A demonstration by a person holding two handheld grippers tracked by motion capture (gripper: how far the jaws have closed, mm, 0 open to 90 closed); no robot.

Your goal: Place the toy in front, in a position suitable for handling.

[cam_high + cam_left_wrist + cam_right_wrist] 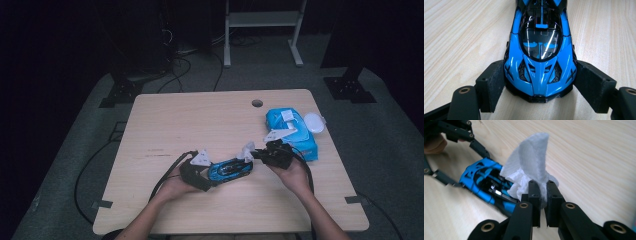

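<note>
A blue and black toy car (231, 169) (541, 57) (487, 185) lies on the wooden table (190, 125). My left gripper (209, 180) (540, 85) is shut on the car's nose, one pad on each side. My right gripper (256, 154) (543, 195) is shut on a crumpled white wipe (248, 150) (530, 167), which stands up from its jaws over the car's rear end. In the right gripper view the wipe's lower folds hide part of the car's tail.
A blue pack of wipes (292, 131) with a white lid (314, 122) open lies at the right of the table, just behind my right hand. A round hole (257, 103) sits near the table's far edge.
</note>
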